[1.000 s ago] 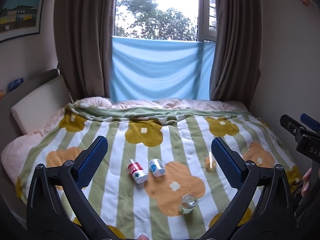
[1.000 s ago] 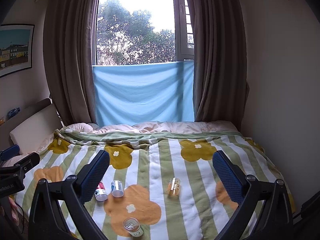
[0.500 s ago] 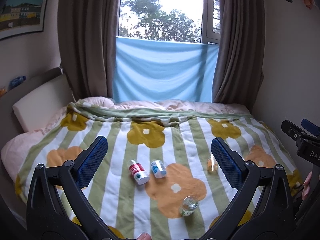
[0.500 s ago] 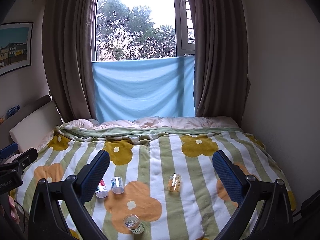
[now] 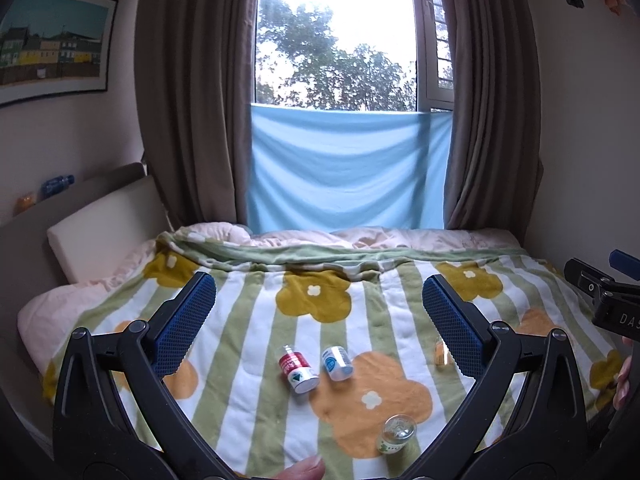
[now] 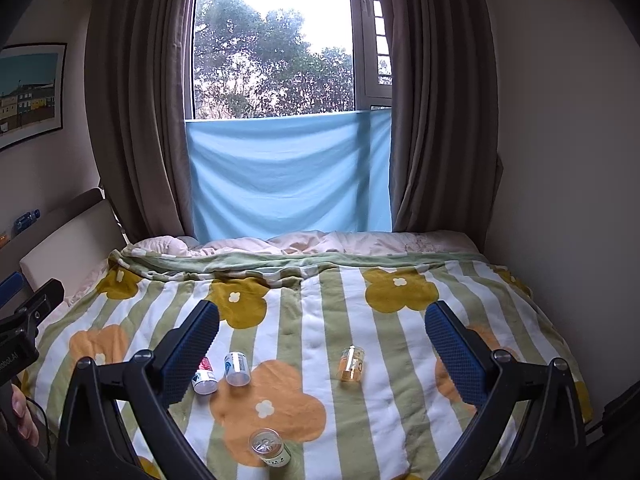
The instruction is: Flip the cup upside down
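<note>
Several small cups lie or stand on a striped flower blanket [image 5: 248, 344] [image 6: 320, 340]. A red-and-white cup [image 5: 297, 369] [image 6: 204, 377] and a blue-and-white cup [image 5: 337, 362] [image 6: 237, 368] lie on their sides. An orange clear cup [image 6: 351, 364] lies further right, half hidden behind a finger in the left wrist view [image 5: 440, 354]. A clear cup with green print [image 5: 395, 434] [image 6: 270, 448] stands upright nearest me. My left gripper [image 5: 318, 316] is open and empty above the blanket. My right gripper [image 6: 322, 338] is open and empty too.
A pale headboard cushion [image 5: 104, 232] lines the left side. The wall [image 6: 560, 200] runs close along the right. Brown curtains [image 6: 440, 120] and a blue cloth [image 5: 344, 168] hang at the window behind the bed. The right gripper's body [image 5: 604, 296] shows at the left view's right edge.
Both views have tilted upward slightly, so the cups sit lower in the frames. Both grippers stay open. The cups have not moved.
</note>
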The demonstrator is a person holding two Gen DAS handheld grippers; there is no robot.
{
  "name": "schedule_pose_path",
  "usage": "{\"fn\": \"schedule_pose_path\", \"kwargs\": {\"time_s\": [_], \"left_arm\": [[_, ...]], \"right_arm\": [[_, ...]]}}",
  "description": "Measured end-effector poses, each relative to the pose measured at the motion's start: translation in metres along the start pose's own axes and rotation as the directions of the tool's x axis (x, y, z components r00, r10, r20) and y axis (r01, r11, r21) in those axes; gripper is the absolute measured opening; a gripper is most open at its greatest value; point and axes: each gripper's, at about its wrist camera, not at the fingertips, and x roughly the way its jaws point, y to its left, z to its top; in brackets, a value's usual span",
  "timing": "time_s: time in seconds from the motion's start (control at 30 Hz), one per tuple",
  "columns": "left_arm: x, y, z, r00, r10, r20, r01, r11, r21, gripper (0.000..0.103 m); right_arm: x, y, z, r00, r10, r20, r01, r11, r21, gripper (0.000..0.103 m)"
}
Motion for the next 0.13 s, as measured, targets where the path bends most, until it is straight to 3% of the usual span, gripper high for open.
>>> {"fn": "schedule_pose_path", "kwargs": {"time_s": [0.13], "left_arm": [[0.0032,0.0048,0.0001,1.000,0.003,-0.007,-0.003,1.000,-0.015,0.103]], "right_arm": [[0.0002,-0.0013,-0.0012,1.000,0.002,-0.004,-0.002,1.000,0.009,0.103]]}}
